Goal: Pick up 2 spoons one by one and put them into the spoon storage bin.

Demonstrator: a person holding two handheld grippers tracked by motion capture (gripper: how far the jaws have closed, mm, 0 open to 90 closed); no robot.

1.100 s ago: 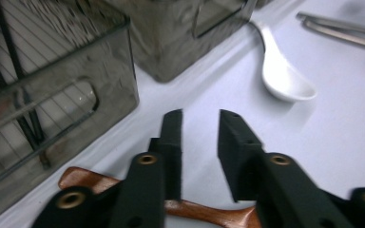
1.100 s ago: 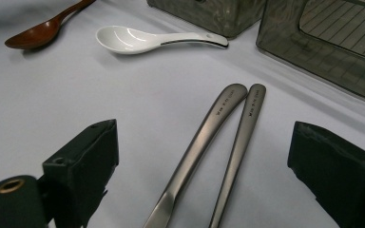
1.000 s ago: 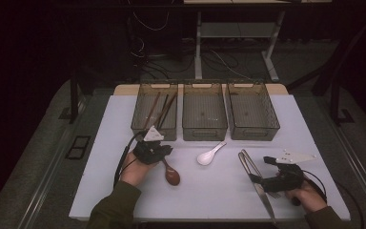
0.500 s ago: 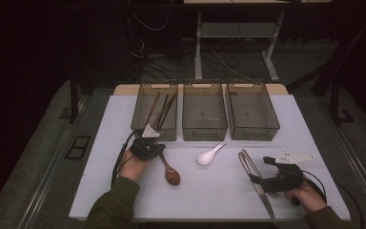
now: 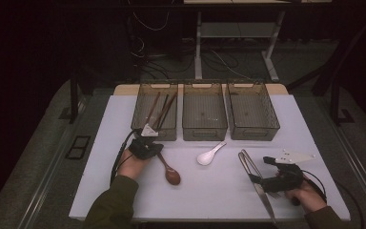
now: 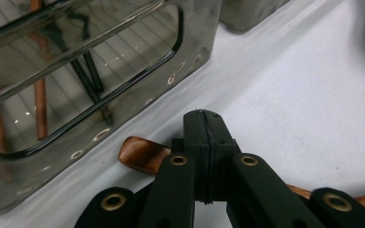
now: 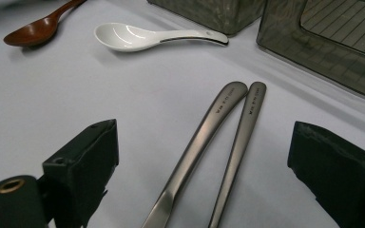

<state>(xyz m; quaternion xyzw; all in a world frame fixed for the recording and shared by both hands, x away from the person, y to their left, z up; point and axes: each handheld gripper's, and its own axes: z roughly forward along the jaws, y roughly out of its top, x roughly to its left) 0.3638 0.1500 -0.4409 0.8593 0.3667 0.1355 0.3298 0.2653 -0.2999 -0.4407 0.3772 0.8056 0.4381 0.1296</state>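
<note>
Wooden spoon (image 5: 168,170) — we clamp its handle in our left gripper (image 5: 146,147) beside the left bin (image 5: 155,112); our right gripper (image 5: 277,172) gapes over two steel utensils (image 7: 218,142).

I see a white table (image 5: 310,143) filling the lower centre of the high view, standing on grey floor (image 5: 38,157). Upper centre, a desk frame with pale legs (image 5: 198,52) stands over tangled cables (image 5: 147,57). The room's upper left and right corners are dark; light falls mainly on the tabletop.
</note>
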